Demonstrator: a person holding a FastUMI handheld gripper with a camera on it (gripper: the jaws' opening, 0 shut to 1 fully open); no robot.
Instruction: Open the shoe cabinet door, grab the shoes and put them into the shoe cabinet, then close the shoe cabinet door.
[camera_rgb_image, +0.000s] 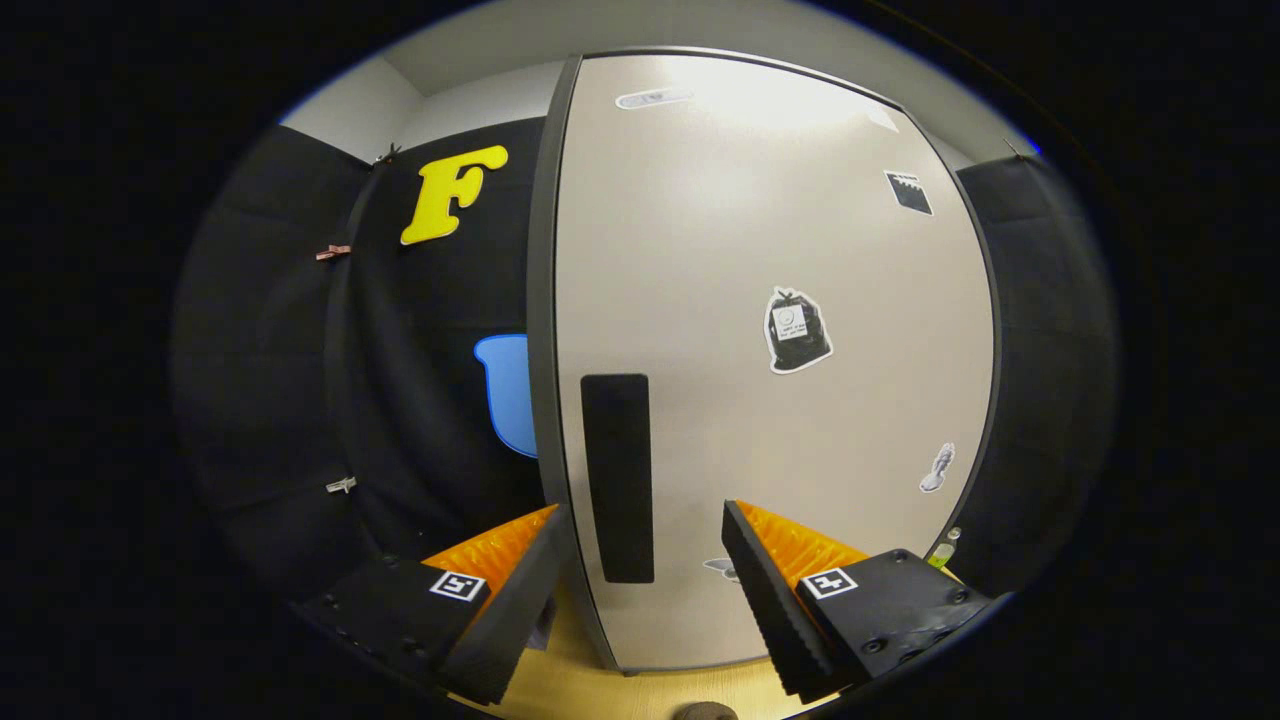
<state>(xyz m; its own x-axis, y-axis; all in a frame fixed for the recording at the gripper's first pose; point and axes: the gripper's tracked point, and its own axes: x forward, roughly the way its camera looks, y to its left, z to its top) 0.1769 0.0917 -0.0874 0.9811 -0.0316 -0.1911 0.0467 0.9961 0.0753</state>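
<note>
The gripper was held with its two fingers spread wide apart, nothing between the pads, and their tips lay on either side of the lower end of the tall black rectangular handle. Beneath the fingers ran a pale wooden floor surface, with a small dark rounded object at its nearest edge, too little of it visible to identify.

Just ahead of the fingers stood the shoe cabinet's tall beige door, closed, framed by a dark grey edge along its handle side. On the door were several stickers: a black bag-shaped sticker near the middle, a small white figure sticker lower down towards the far side, and a small black square sticker near the top.

Beyond the cabinet hung the black cloth wall, held by small clips, and above it a pale ceiling.
</note>
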